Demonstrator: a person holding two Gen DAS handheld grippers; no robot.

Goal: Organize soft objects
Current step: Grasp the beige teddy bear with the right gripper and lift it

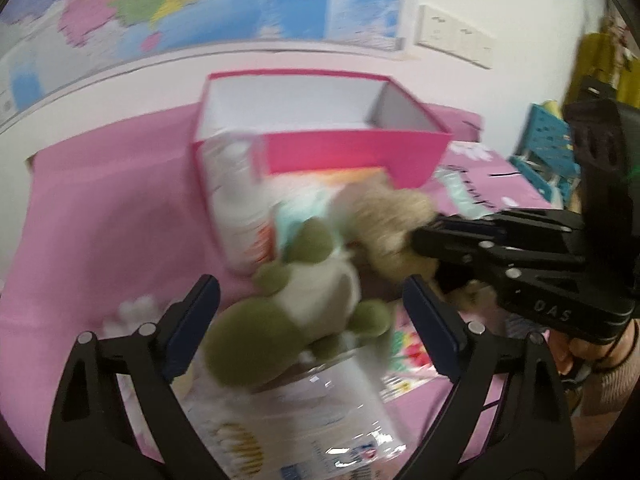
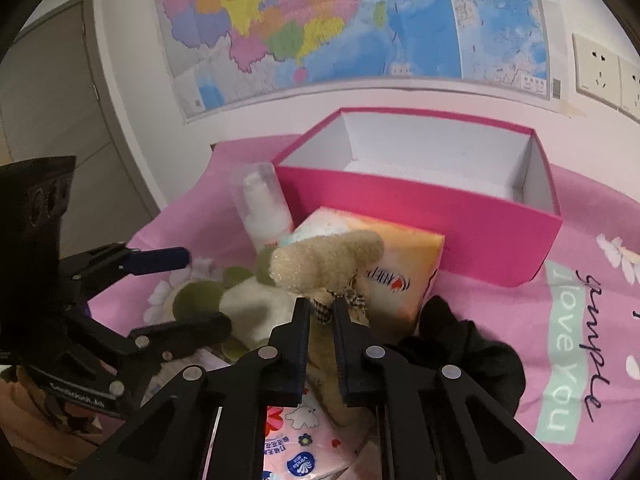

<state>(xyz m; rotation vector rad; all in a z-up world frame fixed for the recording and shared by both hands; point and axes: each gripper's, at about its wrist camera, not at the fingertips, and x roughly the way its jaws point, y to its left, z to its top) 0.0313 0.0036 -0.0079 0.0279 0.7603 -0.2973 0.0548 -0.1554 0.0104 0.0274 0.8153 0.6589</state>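
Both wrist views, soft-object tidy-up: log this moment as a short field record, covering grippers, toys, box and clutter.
right gripper: shut on the beige plush toy
left gripper: open, jaws either side of the green plush toy, not closed on it
pink box: open, nothing visible inside
black cloth: on the pink sheet, right of the beige toy
other clutter: white pump bottle, tissue packs

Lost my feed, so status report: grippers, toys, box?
Right gripper shut on beige plush. Left gripper open, astride green plush. Pink box open, nothing seen inside. Tissue pack and bottle stand before it.
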